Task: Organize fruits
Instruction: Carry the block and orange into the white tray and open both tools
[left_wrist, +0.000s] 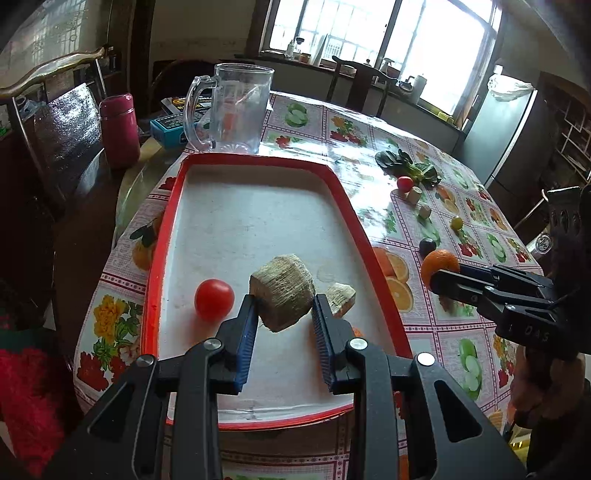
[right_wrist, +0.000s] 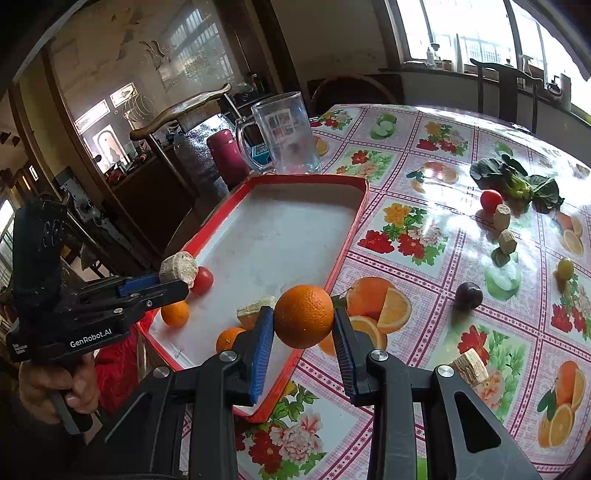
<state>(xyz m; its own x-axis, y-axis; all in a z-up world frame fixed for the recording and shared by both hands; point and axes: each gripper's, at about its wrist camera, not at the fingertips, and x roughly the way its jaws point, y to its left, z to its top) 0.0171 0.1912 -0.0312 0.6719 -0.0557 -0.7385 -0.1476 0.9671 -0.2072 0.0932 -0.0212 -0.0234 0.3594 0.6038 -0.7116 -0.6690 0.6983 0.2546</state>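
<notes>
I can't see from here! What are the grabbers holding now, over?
Left gripper shut on tan chunk, over red tray. Right gripper shut on orange, at tray edge. Nothing blocking.

R claw (right_wrist: 303, 317) on orange (right_wrist: 303, 316) over red tray (right_wrist: 347, 236) edge, L claw (right_wrist: 173, 277) w/ beige chunk (right_wrist: 179, 266).

Floral-and-fruit oilcloth table (right_wrist: 424, 155) carries a red-rimmed tray (right_wrist: 354, 221), a clear mug (right_wrist: 291, 136), leafy greens (right_wrist: 517, 181), a tomato (right_wrist: 490, 199), a dark plum (right_wrist: 468, 295).
</notes>
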